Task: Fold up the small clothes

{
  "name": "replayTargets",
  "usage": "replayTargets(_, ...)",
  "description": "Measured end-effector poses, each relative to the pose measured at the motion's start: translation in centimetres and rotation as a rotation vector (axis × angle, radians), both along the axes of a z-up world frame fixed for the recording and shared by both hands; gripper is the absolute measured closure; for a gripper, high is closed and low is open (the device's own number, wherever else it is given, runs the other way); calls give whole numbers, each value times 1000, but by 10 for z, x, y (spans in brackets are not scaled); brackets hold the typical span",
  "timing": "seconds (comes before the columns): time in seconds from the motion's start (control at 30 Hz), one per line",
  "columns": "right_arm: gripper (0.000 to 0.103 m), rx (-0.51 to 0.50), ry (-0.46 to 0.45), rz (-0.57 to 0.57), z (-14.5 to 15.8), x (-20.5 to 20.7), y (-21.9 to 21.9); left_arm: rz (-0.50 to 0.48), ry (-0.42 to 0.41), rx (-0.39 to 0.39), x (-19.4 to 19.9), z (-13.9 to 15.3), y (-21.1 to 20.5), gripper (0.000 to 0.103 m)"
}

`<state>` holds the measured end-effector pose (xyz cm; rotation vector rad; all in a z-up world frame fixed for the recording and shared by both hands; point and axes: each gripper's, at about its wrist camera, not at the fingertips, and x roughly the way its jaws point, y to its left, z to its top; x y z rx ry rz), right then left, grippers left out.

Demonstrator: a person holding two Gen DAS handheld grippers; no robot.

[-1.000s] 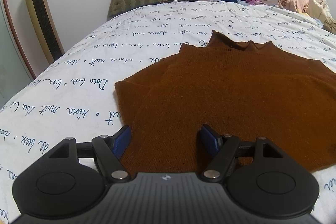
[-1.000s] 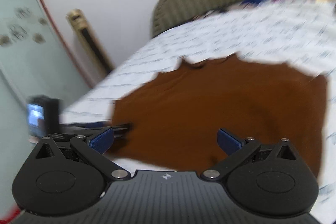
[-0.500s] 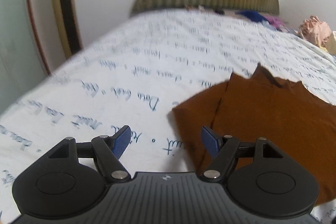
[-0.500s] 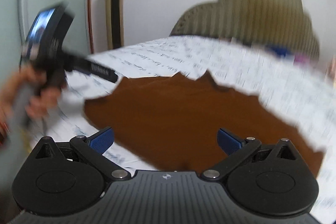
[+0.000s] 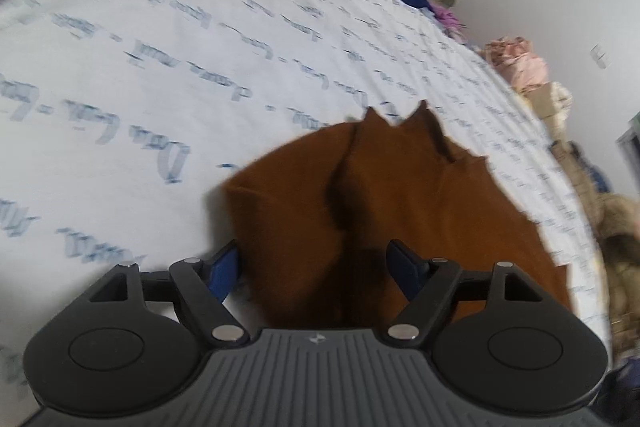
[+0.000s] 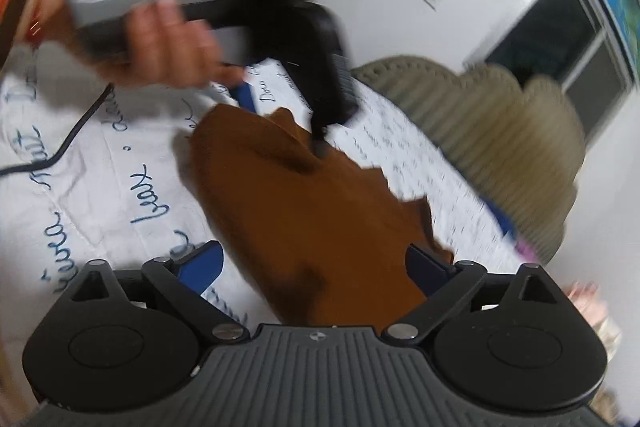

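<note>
Since a second ago the brown sweater, spread on the printed bedsheet, has been approached from its left edge, which now lies between the jaws of the left gripper, spread and opening. The right gripper is set over the collar end, closing, with cloth between unpressed pads, so a first fold seems about to be started, though blur hides any contact

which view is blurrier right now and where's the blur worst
Right wrist view is blurrier: the hand and the left gripper it carries smear badly at top left. Left wrist view: the bedsheet print streaks, and the brown sweater has soft edges. Both bend at the rim.
</note>
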<state>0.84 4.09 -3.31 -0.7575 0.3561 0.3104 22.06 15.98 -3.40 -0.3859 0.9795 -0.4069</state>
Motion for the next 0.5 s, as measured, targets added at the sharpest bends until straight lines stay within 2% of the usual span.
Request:
replayTargets(0.2,26,-38,-26,-30,-13,22,26,14,76,-190,33,-14,-1,25)
replayTargets(0.23,28,-44,-30,-33,-13,26,29,10,82,-208,39,-15,-2,26)
replayTargets(0.3,38,-64,-49,-36,-15,32,36,9,97,-214,49,-17,-7,27)
replayTargets(0.33,43,-72,-56,-34,-15,35,39,8,100,-209,54,-17,-11,30)
replayTargets(0.37,52,-75,-57,-34,-17,39,42,8,106,-195,57,-16,-14,37)
replayTargets(0.4,63,-75,-48,-34,-18,44,45,10,116,-171,61,-16,-18,50)
replayTargets(0.43,69,-71,-35,-35,-20,49,47,11,131,-146,64,-16,-21,62)
replayTargets(0.47,81,-63,-20,-38,-22,53,48,14,145,-116,65,-16,-25,68)
replayTargets(0.5,87,-55,-10,-41,-24,56,49,22,153,-87,67,-16,-29,80)
